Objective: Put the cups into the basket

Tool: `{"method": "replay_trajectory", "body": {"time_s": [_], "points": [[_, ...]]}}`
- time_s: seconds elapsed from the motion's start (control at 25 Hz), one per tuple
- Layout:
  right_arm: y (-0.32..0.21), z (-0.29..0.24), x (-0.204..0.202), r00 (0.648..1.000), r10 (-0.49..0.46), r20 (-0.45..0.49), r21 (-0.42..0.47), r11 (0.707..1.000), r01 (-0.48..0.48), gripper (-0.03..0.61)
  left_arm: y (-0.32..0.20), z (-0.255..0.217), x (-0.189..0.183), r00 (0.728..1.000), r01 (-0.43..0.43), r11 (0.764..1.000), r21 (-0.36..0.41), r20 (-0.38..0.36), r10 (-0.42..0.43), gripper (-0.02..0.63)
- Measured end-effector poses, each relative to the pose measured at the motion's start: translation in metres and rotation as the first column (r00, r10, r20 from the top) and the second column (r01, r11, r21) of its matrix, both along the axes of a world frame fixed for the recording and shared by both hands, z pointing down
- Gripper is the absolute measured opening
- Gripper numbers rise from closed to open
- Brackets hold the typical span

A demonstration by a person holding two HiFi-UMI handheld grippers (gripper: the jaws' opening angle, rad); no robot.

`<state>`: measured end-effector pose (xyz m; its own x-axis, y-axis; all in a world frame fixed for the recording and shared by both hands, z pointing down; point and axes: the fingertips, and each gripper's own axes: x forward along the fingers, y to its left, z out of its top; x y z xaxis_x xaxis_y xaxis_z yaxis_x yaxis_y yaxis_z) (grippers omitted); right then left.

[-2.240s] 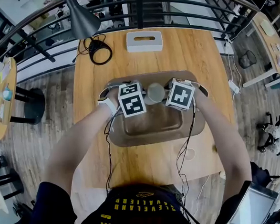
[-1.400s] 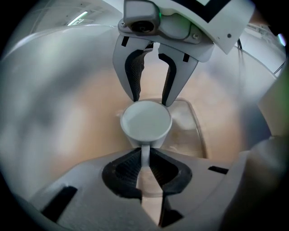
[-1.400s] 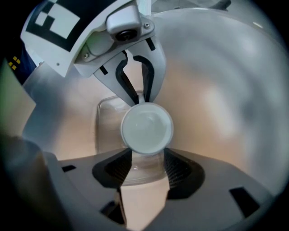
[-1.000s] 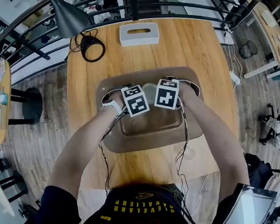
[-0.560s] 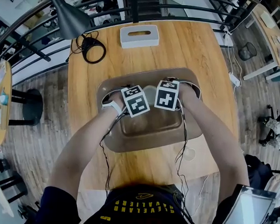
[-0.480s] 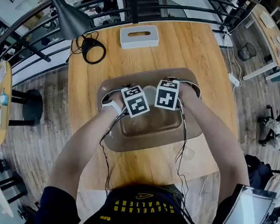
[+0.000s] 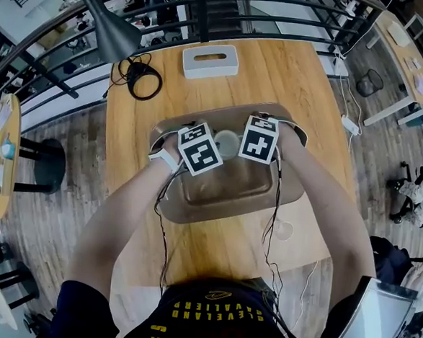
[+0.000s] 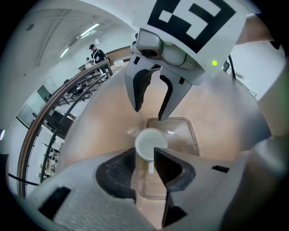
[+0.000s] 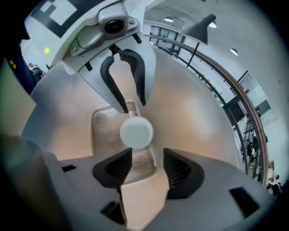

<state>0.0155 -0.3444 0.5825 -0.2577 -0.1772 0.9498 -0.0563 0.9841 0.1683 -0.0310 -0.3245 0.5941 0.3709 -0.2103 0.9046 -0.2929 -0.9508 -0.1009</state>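
Left tongs (image 8: 144, 157), opening wider, straddle round cup's (image 8: 151, 143) handle.

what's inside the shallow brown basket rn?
One white cup, its handle between the opening jaws of the left hand-held gripper. From above, it and the right hand-held gripper cover part of the shallow brown basket; unseen there.

Open-plan office, railing (image 7: 244, 19), desks (image 7: 413, 52), lamp (image 7: 109, 26)

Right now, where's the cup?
Head view: the white cup is in the brown basket, between the right gripper and the left gripper, whose jaws are opening around its handle.
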Motion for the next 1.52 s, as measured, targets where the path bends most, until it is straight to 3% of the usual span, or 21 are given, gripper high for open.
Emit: {"method": "replay_trajectory", "body": {"time_s": [0.16, 0.32, 0.56, 0.68, 0.76, 0.92, 1.04, 1.2, 1.28, 1.36, 1.52], "points": [[-0.003, -0.023, -0.003, 0.996, 0.045, 0.072, 0.041, 0.998, -0.048, 0.199, -0.006, -0.036, 0.003, 0.995, 0.028, 0.996, 0.083, -0.097, -0.02, 0.127], [0.005, -0.043, 0.004, 0.987, 0.087, 0.132, 0.064, 0.993, -0.096, 0.142, 0.003, -0.072, 0.008, 0.973, 0.069, 0.991, 0.111, -0.225, -0.043, 0.122], [0.015, -0.074, 0.011, 0.937, 0.193, 0.291, 0.07, 0.973, -0.222, 0.037, 0.012, -0.12, -0.003, 0.908, 0.194, 0.97, 0.144, -0.401, -0.122, 0.015], [0.02, -0.092, 0.017, 0.877, 0.276, 0.394, 0.035, 0.949, -0.314, 0.021, 0.019, -0.146, -0.009, 0.853, 0.26, 0.955, 0.141, -0.497, -0.158, 0.011], [0.024, -0.113, 0.017, 0.814, 0.317, 0.487, 0.001, 0.932, -0.363, 0.014, 0.029, -0.165, -0.014, 0.799, 0.307, 0.943, 0.128, -0.573, -0.182, 0.01], [0.034, -0.16, 0.018, 0.606, 0.404, 0.685, -0.124, 0.885, -0.449, 0.012, 0.05, -0.201, -0.031, 0.689, 0.393, 0.911, 0.124, -0.696, -0.202, 0.011], [0.045, -0.186, 0.022, 0.477, 0.434, 0.765, -0.168, 0.848, -0.502, 0.012, 0.071, -0.22, -0.042, 0.643, 0.432, 0.892, 0.132, -0.739, -0.202, 0.011], [0.074, -0.2, 0.019, 0.404, 0.427, 0.809, -0.169, 0.827, -0.536, 0.012, 0.113, -0.234, -0.05, 0.565, 0.459, 0.883, 0.091, -0.798, -0.211, 0.011], [0.092, -0.203, 0.014, 0.374, 0.425, 0.824, -0.181, 0.824, -0.537, 0.012, 0.134, -0.234, -0.052, 0.539, 0.469, 0.88, 0.078, -0.814, -0.216, 0.011], [0.111, -0.201, 0.011, 0.357, 0.428, 0.83, -0.188, 0.818, -0.544, 0.012, 0.154, -0.23, -0.055, 0.534, 0.473, 0.878, 0.075, -0.817, -0.218, 0.011], [0.148, -0.195, 0.005, 0.355, 0.421, 0.835, -0.168, 0.808, -0.565, 0.012, 0.187, -0.215, -0.063, 0.527, 0.489, 0.871, 0.055, -0.814, -0.245, 0.011]]}}
